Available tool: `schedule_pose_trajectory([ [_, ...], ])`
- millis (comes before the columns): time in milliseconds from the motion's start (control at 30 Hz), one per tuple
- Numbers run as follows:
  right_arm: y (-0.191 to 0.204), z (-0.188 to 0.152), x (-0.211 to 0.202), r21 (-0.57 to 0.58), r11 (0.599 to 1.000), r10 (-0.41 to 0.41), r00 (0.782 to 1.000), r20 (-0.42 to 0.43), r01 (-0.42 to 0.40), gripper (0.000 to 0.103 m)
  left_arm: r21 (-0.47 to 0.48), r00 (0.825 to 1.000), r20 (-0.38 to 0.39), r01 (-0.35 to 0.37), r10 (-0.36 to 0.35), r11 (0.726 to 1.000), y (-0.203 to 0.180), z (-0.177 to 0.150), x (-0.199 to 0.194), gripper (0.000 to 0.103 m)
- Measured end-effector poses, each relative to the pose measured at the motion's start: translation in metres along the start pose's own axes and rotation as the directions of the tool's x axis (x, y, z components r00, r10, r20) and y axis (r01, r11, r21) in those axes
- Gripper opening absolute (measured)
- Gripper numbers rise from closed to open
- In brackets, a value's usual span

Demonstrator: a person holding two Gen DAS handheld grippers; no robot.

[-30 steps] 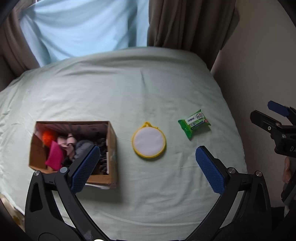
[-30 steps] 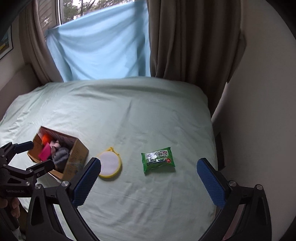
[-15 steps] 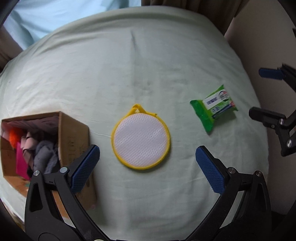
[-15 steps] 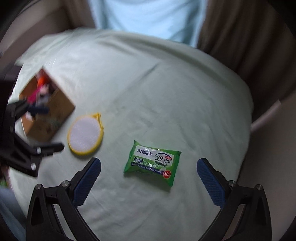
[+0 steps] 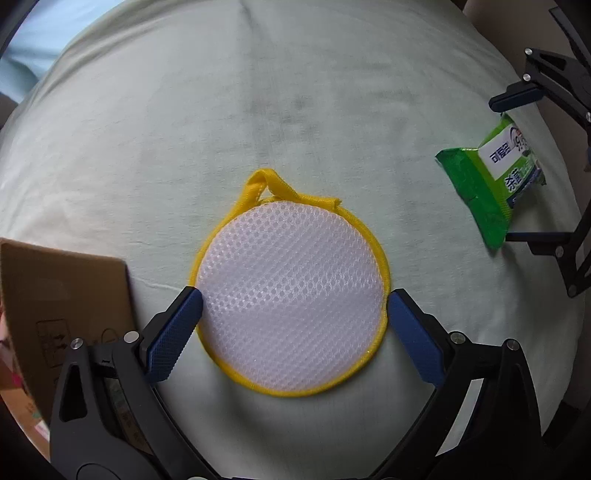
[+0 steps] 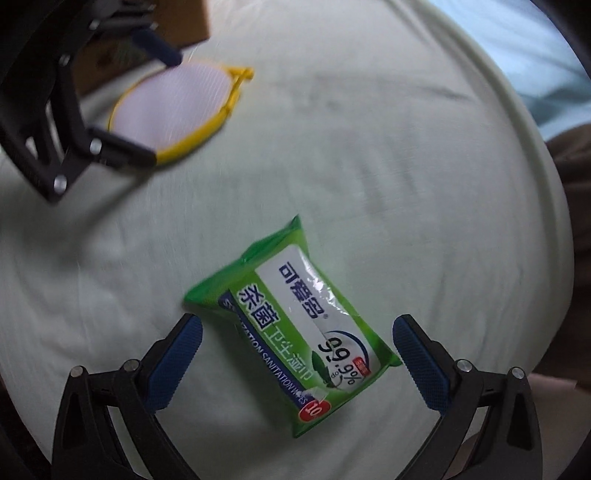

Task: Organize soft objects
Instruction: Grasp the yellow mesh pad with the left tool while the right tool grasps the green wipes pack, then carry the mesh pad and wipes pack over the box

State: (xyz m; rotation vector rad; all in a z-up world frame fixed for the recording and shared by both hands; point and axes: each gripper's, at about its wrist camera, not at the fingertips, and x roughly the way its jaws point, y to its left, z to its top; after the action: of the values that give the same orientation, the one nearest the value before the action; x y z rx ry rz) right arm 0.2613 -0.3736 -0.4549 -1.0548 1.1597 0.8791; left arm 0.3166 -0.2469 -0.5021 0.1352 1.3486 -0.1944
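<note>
A round white mesh pad with a yellow rim and loop point(image 5: 291, 310) lies flat on the pale green bed sheet point(image 5: 258, 110). My left gripper point(image 5: 291, 306) is open, its blue pads on either side of the pad, close to its rim. A green wet-wipes pack point(image 6: 295, 332) lies on the sheet. My right gripper point(image 6: 295, 328) is open and straddles the pack. The pack point(image 5: 495, 181) and right gripper point(image 5: 517, 166) also show in the left wrist view. The pad point(image 6: 170, 110) and left gripper point(image 6: 151, 96) show in the right wrist view.
A brown cardboard box point(image 5: 62, 306) stands just left of the pad, also at the top left of the right wrist view point(image 6: 181, 22). The bed's edge point(image 6: 517, 147) curves along the right, with brown curtain point(image 6: 576, 158) beyond.
Both grippers have come down toward the bed. The left now brackets the mesh pad and the right brackets the wipes pack. Both stay open.
</note>
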Motion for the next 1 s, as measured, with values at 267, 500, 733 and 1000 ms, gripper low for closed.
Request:
schedule_pose_trajectory([
  [267,-0.016,-0.002,0.012,0.019,0.996,0.092,0.996,-0.022,-0.091,0.075,0.008,1.0,0.015,0.021,-0.022,1.0,0.008,0.002,0.014,0.09],
  [500,-0.024,-0.001,-0.002,0.107,0.986,0.125,0.992,0.001,-0.124,0.052,-0.039,1.0,0.016,0.024,-0.024,0.999,0.03,-0.001,0.01,0.055],
  [733,-0.032,-0.002,-0.015,0.238,0.961,0.132,0.99,0.043,-0.138,0.046,-0.066,1.0,0.024,0.005,-0.003,0.998,0.053,0.0,-0.004,0.037],
  [1000,-0.038,-0.008,-0.071,0.356,0.929,0.079,0.993,0.089,-0.106,0.045,-0.033,0.993,0.114,0.002,0.002,0.999,0.051,0.003,-0.064,0.036],
])
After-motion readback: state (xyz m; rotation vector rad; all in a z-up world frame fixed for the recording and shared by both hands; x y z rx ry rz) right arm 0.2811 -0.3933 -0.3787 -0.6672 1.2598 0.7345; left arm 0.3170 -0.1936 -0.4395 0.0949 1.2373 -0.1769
